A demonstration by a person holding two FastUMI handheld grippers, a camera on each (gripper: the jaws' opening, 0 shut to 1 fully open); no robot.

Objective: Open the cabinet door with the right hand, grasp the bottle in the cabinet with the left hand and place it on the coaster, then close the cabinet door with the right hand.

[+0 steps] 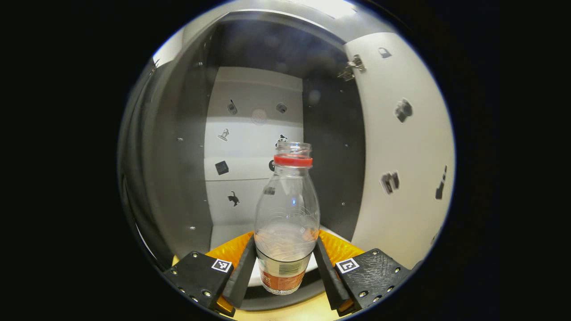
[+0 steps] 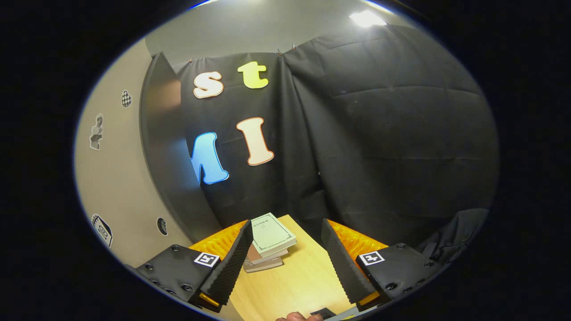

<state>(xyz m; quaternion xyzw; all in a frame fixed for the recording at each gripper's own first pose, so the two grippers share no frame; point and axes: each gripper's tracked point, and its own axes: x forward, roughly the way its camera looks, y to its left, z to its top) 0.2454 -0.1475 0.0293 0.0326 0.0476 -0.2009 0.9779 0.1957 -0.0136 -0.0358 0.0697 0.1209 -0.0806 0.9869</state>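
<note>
Bottle point(image 1: 287, 214) upright inside cabinet point(image 1: 254, 133), in front of its back wall, door point(image 1: 401, 147) swung open | left tongs point(image 1: 285, 263) closed on bottle's lower body | right tongs point(image 2: 285, 254) open, empty, over desk point(image 2: 290, 276) | likely light, thin clear plastic, slippery and crushable: gentle squeeze.

clear uncapped bottle point(image 1: 287, 223) upright, cabinet door point(image 1: 401, 151) open
</note>
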